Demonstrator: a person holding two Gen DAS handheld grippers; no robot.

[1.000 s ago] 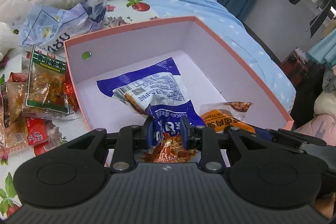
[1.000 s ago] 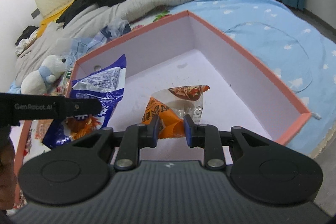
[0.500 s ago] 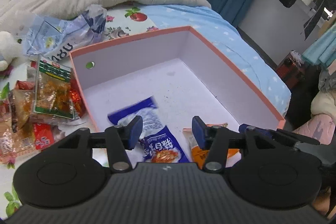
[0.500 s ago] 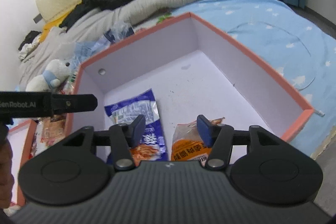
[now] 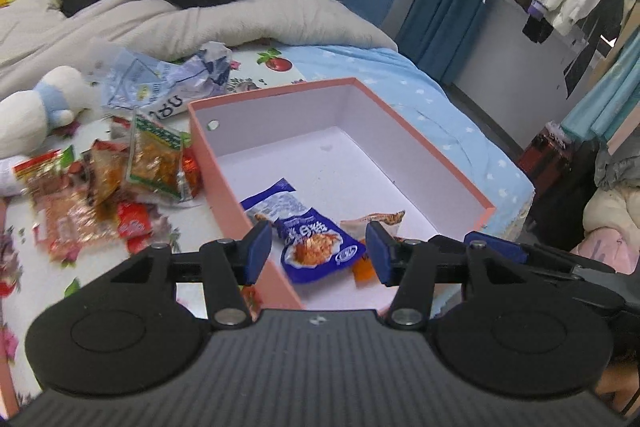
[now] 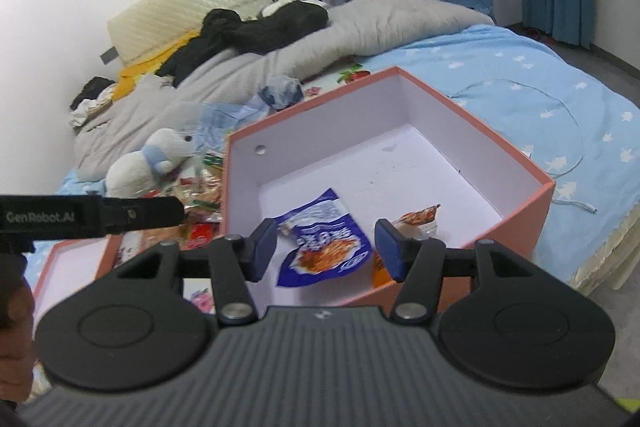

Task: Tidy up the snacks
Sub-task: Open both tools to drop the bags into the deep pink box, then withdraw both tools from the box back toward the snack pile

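A pink box with a white inside sits on the bed. On its floor, near the front wall, lie a blue snack packet and, to its right, an orange packet. My left gripper hovers open above the front of the box, with the blue packet seen loose below its gap. My right gripper is also open, above the same corner, with nothing held. Several more snack packets are heaped on the flowered sheet left of the box.
A white plush toy and a crumpled plastic bag lie behind the heap. A grey duvet with black clothes fills the back. A second pink tray lies at the near left. The bed's edge drops off to the right.
Both grippers opened and let their packets drop into the box: blue from the left, orange from the right. Both then drew back and upward, so the box looks smaller.
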